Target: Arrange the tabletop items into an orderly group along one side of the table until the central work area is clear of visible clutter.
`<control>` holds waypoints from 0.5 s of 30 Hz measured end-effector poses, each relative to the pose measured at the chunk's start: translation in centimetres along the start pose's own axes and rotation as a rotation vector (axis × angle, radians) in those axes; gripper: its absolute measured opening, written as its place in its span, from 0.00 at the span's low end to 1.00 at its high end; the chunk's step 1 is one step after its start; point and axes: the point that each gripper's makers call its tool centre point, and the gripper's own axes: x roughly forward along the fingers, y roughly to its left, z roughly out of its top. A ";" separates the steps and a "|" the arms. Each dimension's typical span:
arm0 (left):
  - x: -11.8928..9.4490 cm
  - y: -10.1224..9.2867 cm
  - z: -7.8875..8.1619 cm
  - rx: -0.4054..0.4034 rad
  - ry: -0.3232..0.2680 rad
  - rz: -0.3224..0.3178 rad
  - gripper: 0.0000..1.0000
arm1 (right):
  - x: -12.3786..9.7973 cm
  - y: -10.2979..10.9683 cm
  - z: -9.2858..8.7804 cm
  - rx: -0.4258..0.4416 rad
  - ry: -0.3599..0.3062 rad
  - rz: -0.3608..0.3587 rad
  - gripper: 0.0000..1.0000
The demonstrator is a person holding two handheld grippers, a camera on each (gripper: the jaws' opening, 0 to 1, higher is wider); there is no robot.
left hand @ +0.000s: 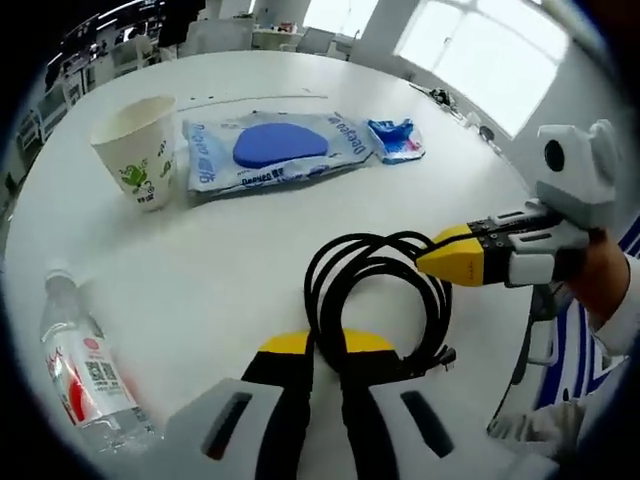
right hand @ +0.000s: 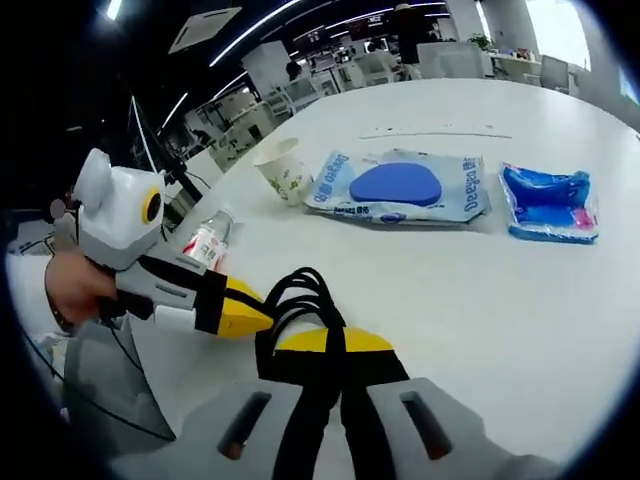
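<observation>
White round worktop (left hand: 250, 270) carries it all: both grippers, left gripper (left hand: 327, 345) and right gripper (right hand: 333, 342), pinch the coiled black cable (left hand: 375, 290) from opposite sides, its loop lying between them, near the edge.

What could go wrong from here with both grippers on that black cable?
1. Both the left gripper and right gripper look shut on the coiled black cable; pulling apart could undo the coil and sprawl it across the table.
2. The water bottle lies on its side near the edge; a dragged loop might roll it off.
3. The paper cup stands upright and could tip if swept.
</observation>
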 end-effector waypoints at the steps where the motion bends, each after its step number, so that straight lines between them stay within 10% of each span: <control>1: -0.1 0.0 0.2 -0.004 -0.009 0.002 0.04 | -0.1 0.0 0.1 -0.006 -0.003 -0.002 0.00; 15: -0.8 -2.1 4.3 0.018 -0.098 -0.034 0.04 | -3.5 -0.9 3.2 -0.016 -0.087 -0.022 0.00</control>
